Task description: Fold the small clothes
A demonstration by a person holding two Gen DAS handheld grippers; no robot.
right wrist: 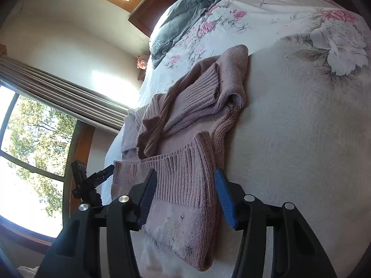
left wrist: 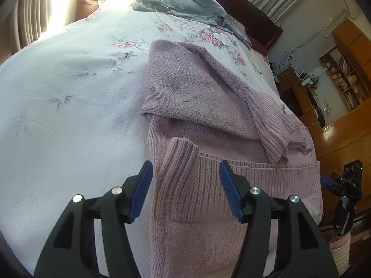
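We see the left hand-held gripper [left wrist: 185, 190] with its blue-padded fingers [left wrist: 142, 192] spread wide and nothing between them — it hangs just above the ribbed cuff of a sleeve [left wrist: 178, 162] folded across the pink knit sweater [left wrist: 201, 106]. The right hand-held gripper [right wrist: 185, 197] is likewise wide open and empty, its fingers [right wrist: 223, 199] either side of the sweater's ribbed hem [right wrist: 176, 176] at the near edge; we can't tell whether either pad touches the knit.

The sweater [right wrist: 197, 106] lies partly folded on the bed, both sleeves drawn in over the body, the far part bunched and doubled over. In the left wrist view the other sleeve's ribbed cuff [left wrist: 276, 127] lies across the right part of the body, above the hem band [left wrist: 266, 178].

Under it is a white bedspread [left wrist: 69, 115] with pink flower print [right wrist: 336, 30] toward the headboard end. A grey folded garment [left wrist: 183, 2] sits at the far end of the bed, well apart from the sweater.

Each camera catches the other hand-held gripper at the edge of frame — right one at [left wrist: 345, 190], left one at [right wrist: 90, 183].

Around the bed: curtains [right wrist: 69, 97] and a window [right wrist: 30, 143] with trees outside on one side, wooden shelving [left wrist: 343, 76] on the other.
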